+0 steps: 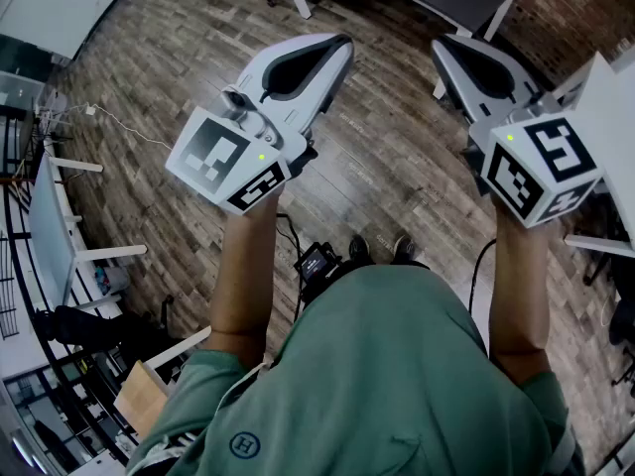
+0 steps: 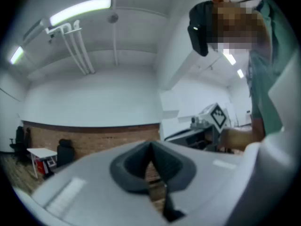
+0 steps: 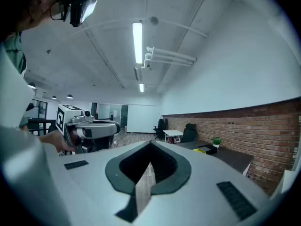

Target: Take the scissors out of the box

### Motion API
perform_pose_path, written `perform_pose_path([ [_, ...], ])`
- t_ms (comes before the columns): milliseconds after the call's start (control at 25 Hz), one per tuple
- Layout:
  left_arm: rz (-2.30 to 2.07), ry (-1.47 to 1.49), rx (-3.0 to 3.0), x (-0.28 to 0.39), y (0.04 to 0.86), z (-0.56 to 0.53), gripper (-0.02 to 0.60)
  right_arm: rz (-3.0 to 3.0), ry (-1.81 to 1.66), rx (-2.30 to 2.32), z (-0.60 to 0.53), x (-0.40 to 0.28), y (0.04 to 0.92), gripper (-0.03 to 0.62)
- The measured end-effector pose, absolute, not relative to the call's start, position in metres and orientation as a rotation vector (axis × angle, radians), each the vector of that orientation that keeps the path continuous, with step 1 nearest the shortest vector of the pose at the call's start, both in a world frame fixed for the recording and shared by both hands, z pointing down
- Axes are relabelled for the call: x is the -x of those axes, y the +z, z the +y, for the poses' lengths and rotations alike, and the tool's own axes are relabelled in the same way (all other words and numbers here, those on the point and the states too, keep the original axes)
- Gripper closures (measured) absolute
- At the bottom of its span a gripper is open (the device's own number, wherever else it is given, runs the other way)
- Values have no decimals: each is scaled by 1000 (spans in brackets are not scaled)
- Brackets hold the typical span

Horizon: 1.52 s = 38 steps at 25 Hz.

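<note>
Two units held up over the wood floor (image 1: 149, 58): left gripper (image 1: 335, 50) and right gripper (image 1: 446, 48), side by side, not touching. Left jaws are together, tips meeting, nothing between them. Right jaws are the same, together and empty. Scissors and box show in no view, so I can't place them.

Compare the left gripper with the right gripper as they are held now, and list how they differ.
Pose: in the head view the left gripper slants toward the right and the right gripper toward the left, so their tips converge.
Surroundings: the left gripper is held over bare wooden floor, while the right gripper is beside a white table.
Shared: both have their jaws closed together with nothing between them.
</note>
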<state>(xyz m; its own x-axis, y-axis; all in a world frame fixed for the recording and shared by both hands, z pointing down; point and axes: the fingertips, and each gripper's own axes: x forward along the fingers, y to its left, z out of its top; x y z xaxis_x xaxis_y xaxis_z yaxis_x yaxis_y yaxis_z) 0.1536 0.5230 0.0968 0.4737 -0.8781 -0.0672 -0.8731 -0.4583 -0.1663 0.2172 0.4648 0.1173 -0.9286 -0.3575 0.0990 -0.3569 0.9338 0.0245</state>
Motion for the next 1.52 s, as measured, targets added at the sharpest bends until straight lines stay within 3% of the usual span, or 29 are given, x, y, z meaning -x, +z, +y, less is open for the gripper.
perform_pose_path([
  [1000,1589,-79,2515,-200,103,486,598,-3022,60,-493,425,-263,128,586],
  [1520,1630,-101,2517,-191,110,457,598,-3019,107,-459,393,-255,139,586],
])
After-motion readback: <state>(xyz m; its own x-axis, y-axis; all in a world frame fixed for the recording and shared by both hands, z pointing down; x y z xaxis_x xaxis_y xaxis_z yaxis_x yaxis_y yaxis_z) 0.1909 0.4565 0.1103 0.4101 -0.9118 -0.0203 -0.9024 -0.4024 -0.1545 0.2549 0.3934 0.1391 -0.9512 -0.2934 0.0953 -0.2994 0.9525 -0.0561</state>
